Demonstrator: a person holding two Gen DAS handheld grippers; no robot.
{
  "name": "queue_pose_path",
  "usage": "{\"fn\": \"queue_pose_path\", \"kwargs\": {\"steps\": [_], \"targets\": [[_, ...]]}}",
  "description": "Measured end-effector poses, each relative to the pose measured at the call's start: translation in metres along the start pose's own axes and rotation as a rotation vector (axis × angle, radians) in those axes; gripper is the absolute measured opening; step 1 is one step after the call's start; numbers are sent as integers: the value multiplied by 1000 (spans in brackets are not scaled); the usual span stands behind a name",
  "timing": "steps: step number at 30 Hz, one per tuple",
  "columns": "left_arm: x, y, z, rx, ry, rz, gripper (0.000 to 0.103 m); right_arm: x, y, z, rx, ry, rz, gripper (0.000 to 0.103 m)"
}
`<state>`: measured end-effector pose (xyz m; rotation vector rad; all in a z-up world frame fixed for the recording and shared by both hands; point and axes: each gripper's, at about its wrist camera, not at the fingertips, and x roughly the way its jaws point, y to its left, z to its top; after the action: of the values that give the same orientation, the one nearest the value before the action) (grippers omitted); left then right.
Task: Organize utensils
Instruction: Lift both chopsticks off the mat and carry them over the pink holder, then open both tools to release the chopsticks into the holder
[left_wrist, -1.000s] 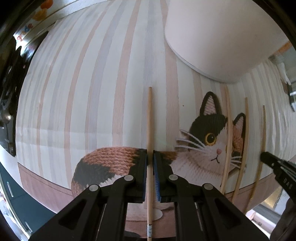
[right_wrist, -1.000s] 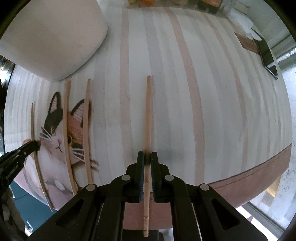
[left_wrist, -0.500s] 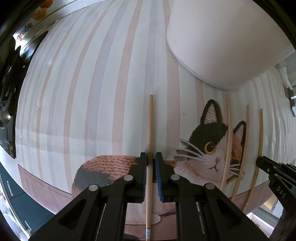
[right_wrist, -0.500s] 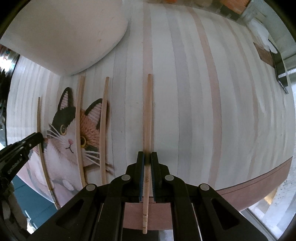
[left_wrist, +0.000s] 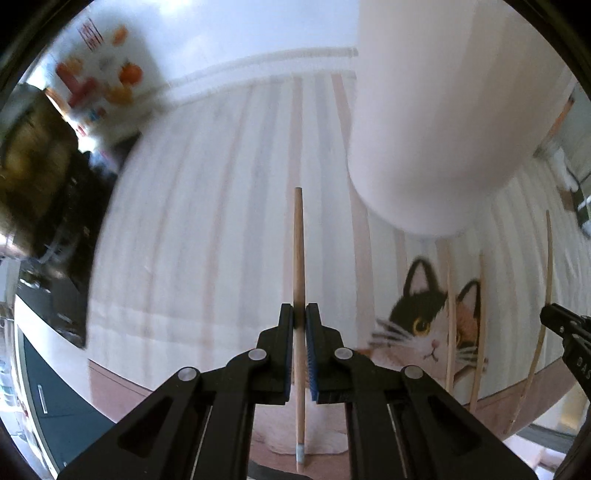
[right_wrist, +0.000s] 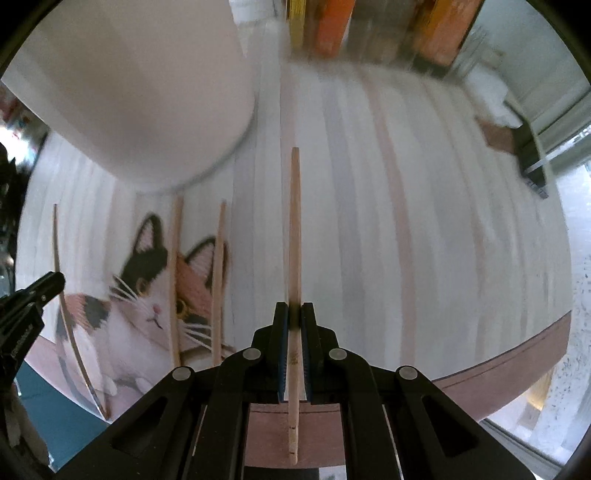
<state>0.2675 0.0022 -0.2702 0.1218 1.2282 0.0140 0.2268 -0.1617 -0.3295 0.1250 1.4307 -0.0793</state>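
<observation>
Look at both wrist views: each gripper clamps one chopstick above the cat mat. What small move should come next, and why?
Probably lift both a little higher and carry them toward the white holder. The left gripper and right gripper are each shut on a chopstick, held off the mat, and the holder's opening is out of view above the frame. Two more chopsticks wait on the mat.

I see one wooden chopstick (left_wrist: 298, 266) in each grip (right_wrist: 294, 236); two more (right_wrist: 176, 273) lie side by side across the cat (right_wrist: 147, 295), near the pale holder (right_wrist: 140, 96).
</observation>
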Motion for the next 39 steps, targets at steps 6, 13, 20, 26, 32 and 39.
{"fn": "queue_pose_path", "kwargs": {"steps": [6,13,20,26,32,39], "targets": [[-41,16,13,-45,-114,-9,4,-54,-11,3,0,-140,-2,7],[-101,41,32,-113,-241,-68,4,-107,-29,10,37,-271,51,7],[-180,55,66,-188,-384,-192,4,-180,-35,36,89,-446,145,7],[-245,58,105,-208,-518,-286,4,-247,-35,77,118,-618,242,7],[-262,40,153,-187,-575,-298,4,-280,-32,131,149,-744,298,7],[-228,6,199,-137,-529,-268,4,-264,-21,197,171,-787,321,7]]}}
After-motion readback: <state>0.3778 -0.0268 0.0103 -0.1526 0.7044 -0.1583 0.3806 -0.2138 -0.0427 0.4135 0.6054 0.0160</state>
